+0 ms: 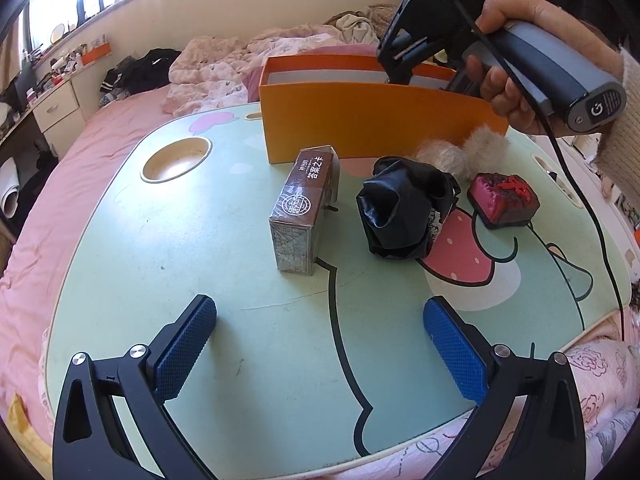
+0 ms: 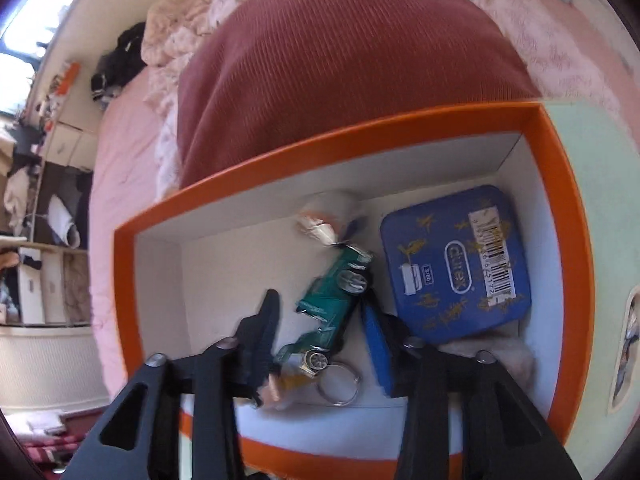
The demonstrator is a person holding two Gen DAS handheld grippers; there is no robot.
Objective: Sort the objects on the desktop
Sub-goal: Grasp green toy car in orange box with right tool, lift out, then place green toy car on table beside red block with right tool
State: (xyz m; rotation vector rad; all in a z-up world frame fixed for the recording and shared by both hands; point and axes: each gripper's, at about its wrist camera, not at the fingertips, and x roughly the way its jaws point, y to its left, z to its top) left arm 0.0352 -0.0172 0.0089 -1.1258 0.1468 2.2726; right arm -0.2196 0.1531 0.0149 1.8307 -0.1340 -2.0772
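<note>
- Left gripper (image 1: 320, 344): jaws wide apart, empty, hovering low over the near part of the lap table (image 1: 248, 340); blue pads face each other with nothing between them.
- Card box (image 1: 302, 210): stands on its long edge left of centre on the table, long axis running from the near edge toward the orange box (image 1: 360, 120), printed top face upward.
- Black crumpled bag (image 1: 400, 212): just right of the card box, apart from it.
- Fluffy balls (image 1: 460, 154): two, close against the orange box's near wall.
- Red gift-shaped item (image 1: 504, 200): right of the bag, bow side up.
- Right gripper (image 2: 320, 332): reaches down into the orange box (image 2: 560, 184); jaws moderately apart, with the green toy car (image 2: 332, 304) lying between them, seemingly not clamped. The car's long axis runs diagonally, from near the left finger toward the far right. A key ring (image 2: 340, 388) lies at its near end, a blue tin (image 2: 456, 264) just to its right.
- Risks, as a judgement: lifting out could snag the key ring on a finger and drag the car back out; a wide left-hand approach could tip the narrow-standing card box or nudge the bag.
</note>
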